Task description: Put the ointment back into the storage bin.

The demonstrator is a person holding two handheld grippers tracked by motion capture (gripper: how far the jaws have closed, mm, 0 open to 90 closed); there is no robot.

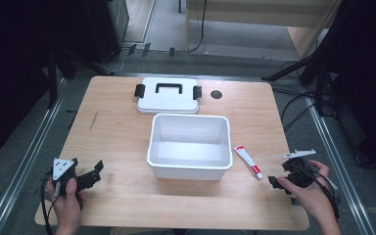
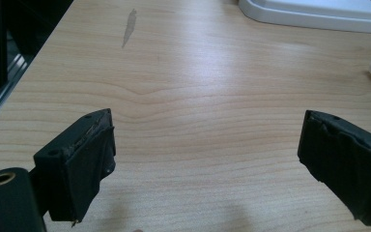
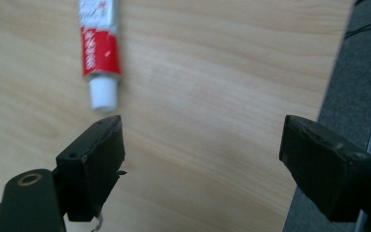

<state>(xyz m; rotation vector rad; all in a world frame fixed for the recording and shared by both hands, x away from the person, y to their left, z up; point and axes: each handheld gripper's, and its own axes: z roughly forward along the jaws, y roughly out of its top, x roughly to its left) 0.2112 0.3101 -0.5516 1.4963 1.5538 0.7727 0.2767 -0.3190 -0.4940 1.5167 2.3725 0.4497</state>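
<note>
Wooden table [image 1: 112,142] holds a red-and-white tube [image 1: 247,161] with white cap; both grippers' jaws spread, empty.

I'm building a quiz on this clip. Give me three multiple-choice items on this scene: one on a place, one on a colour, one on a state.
1. Where does the tube lie?
A. inside the bin
B. on the table, right of the bin
C. on the lid

2. What colour is the lid's handle?
A. black
B. red
C. white

3. How do the right tongs stand?
A. shut on the tube
B. shut, empty
C. open, empty

Key: 1 B, it rests on wood beside the bin; 2 A, black against the white lid; 3 C, bare table shows between the jaws.
</note>
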